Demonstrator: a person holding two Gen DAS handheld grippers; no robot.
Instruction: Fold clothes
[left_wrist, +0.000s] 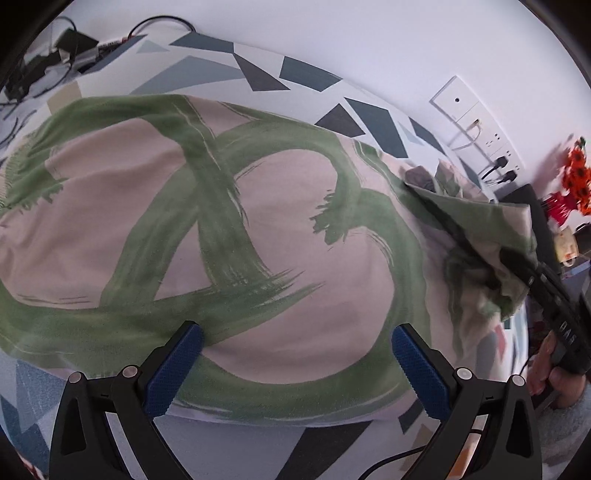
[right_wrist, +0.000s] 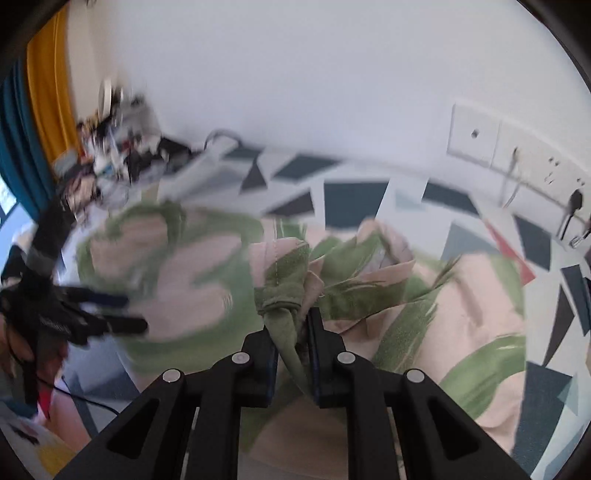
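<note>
Garment (left_wrist: 229, 229): pink cloth with green brush-strokes, spread over a geometric-print bed sheet (left_wrist: 306, 74).
Left wrist view: left gripper (left_wrist: 295, 354) hovers above the near hem, blue pads apart, holding nothing.
Right wrist view: right gripper (right_wrist: 291, 332) clamped on a bunched green corner, lifted, probably to fold it over; blurred.

— What is the shirt (left_wrist: 229, 229) made of?
— Soft matt cloth, beige, with green brushstroke print; a stitched seam shows on the bunched part (right_wrist: 284, 295).
— And the sheet (left_wrist: 258, 70) under it?
— Smooth matt fabric, white with grey and blue shapes.
— The tools?
— The left gripper (left_wrist: 297, 354) is matt black plastic with rough, dimpled blue pads (left_wrist: 421, 373) and small shiny metal pins. The right gripper (right_wrist: 291, 343) looks the same.
— The wall (left_wrist: 369, 37)?
— Plain, smooth white.
</note>
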